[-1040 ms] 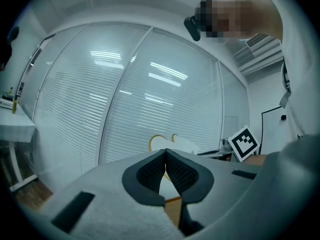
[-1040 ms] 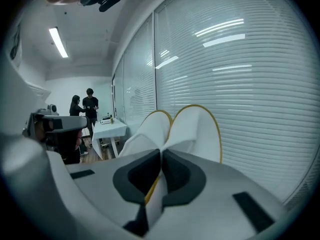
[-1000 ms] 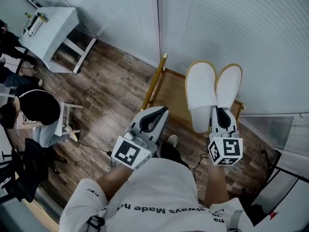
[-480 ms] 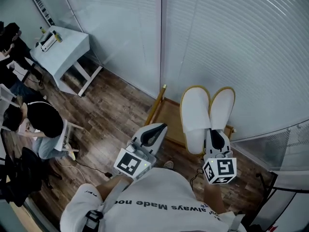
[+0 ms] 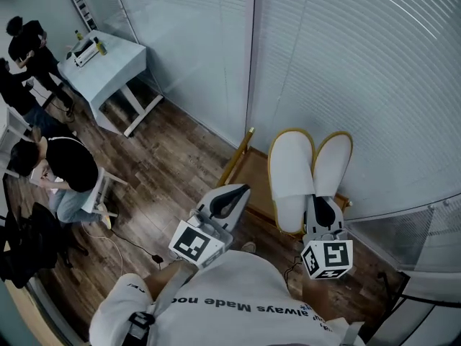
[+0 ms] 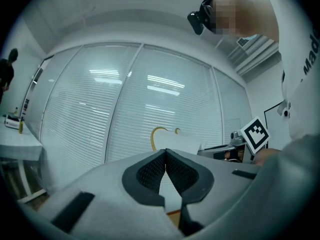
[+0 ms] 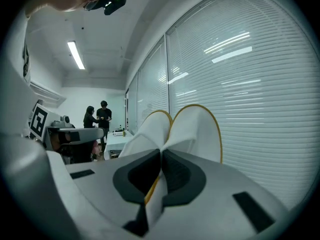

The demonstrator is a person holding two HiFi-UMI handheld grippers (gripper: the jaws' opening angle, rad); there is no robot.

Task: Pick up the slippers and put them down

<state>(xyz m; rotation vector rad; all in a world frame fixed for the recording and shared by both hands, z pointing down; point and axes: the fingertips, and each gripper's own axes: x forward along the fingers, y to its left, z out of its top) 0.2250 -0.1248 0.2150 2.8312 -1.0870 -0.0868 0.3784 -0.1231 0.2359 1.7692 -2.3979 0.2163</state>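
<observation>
Two white slippers with yellow trim (image 5: 308, 170) hang side by side in the air, toes pointing away from me, above a low wooden rack (image 5: 253, 171). My right gripper (image 5: 318, 203) is shut on their heel ends. In the right gripper view the two slippers (image 7: 192, 129) fan out from between the closed pads. My left gripper (image 5: 236, 190) floats to the left of the slippers, apart from them. Its jaws are shut tip to tip with nothing between them (image 6: 165, 152). The slippers' edge (image 6: 172, 141) shows just beyond those tips in the left gripper view.
A glass wall with blinds (image 5: 346, 63) stands right behind the slippers. A white table (image 5: 108, 60) stands at the upper left, with people (image 5: 65, 166) sitting and standing near it. The floor is dark wood planks (image 5: 173, 157), with a cable lying on it.
Both grippers have risen, and the slippers in the right gripper have come up farther above the wooden rack. The left gripper stays shut and empty.
</observation>
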